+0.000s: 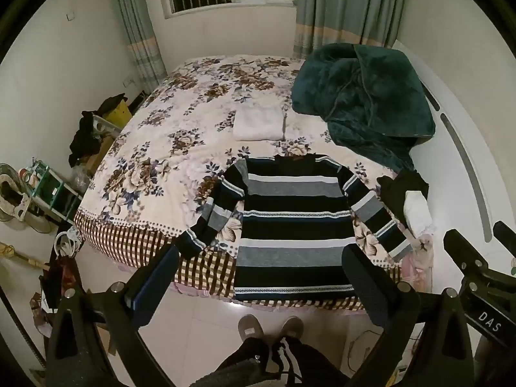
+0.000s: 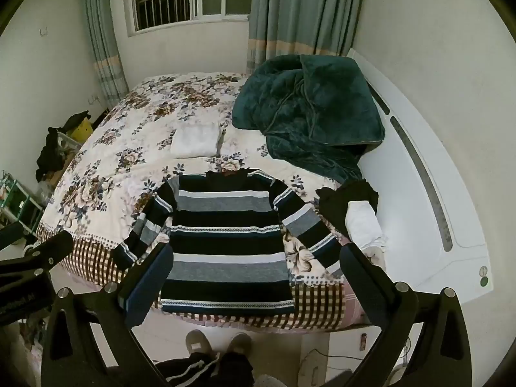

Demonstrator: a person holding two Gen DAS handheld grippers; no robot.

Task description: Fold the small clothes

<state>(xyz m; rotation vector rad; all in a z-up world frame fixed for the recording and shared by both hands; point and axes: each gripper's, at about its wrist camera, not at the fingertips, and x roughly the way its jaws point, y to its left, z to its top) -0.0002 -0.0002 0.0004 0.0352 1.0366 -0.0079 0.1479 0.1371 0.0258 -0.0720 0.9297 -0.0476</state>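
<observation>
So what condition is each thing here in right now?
Striped sweater: spread flat, unfolded, hem over the bed's edge.
White garment: folded.
Green blanket: bunched in a heap.
Dark clothes: heaped, unfolded.
Left tool: open, empty.
Right tool: open, empty.
Curtains: drawn aside.

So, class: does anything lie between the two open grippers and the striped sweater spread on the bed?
Nothing visible does. The striped sweater lies flat at the bed's near edge, uncovered. The left gripper and right gripper hang open above the floor in front of it. The black clothes lie beside its sleeve.
</observation>
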